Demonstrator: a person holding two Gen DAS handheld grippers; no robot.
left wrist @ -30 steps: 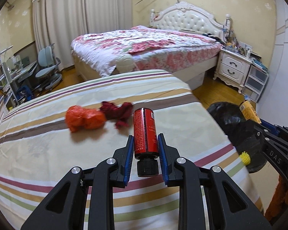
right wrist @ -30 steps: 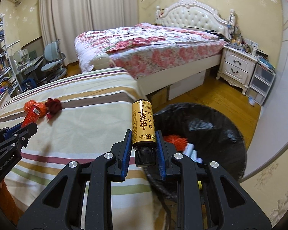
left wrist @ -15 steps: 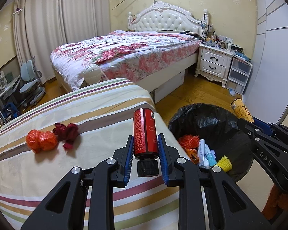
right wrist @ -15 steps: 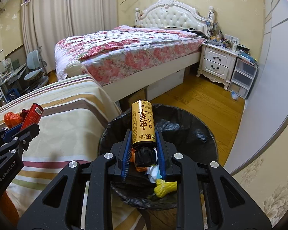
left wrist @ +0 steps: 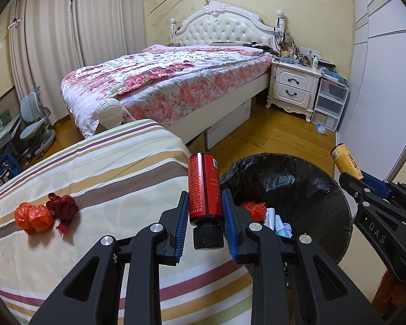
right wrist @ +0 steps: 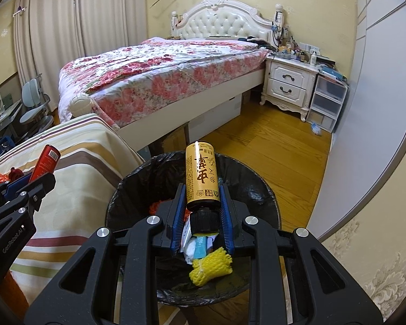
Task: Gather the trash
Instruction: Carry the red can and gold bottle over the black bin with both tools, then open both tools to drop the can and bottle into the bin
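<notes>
My left gripper (left wrist: 205, 203) is shut on a red bottle (left wrist: 204, 187) with a black cap, held over the striped cloth's right edge beside the black-lined trash bin (left wrist: 297, 178). My right gripper (right wrist: 202, 195) is shut on a yellow bottle (right wrist: 201, 180) with a black cap, held directly above the bin (right wrist: 130, 189). Inside the bin lie a yellow foam net (right wrist: 211, 266), an orange net (left wrist: 253, 208) and white-blue packets (left wrist: 277, 222). An orange crumpled wrapper (left wrist: 33, 216) and a dark red scrap (left wrist: 63, 207) lie on the striped cloth (left wrist: 108, 168) at the left.
A bed with a floral cover (left wrist: 170, 81) stands behind, with a white ball-shaped object (left wrist: 109, 112) at its near corner. A white nightstand (left wrist: 293, 86) and plastic drawers (left wrist: 328, 105) line the right wall. Wooden floor (right wrist: 270, 146) lies between bed and bin. Chairs (left wrist: 36, 124) stand far left.
Both grippers swung right with their bottles. The bin came into the left view and now lies directly under the right gripper; the orange and dark red scraps slid left.
</notes>
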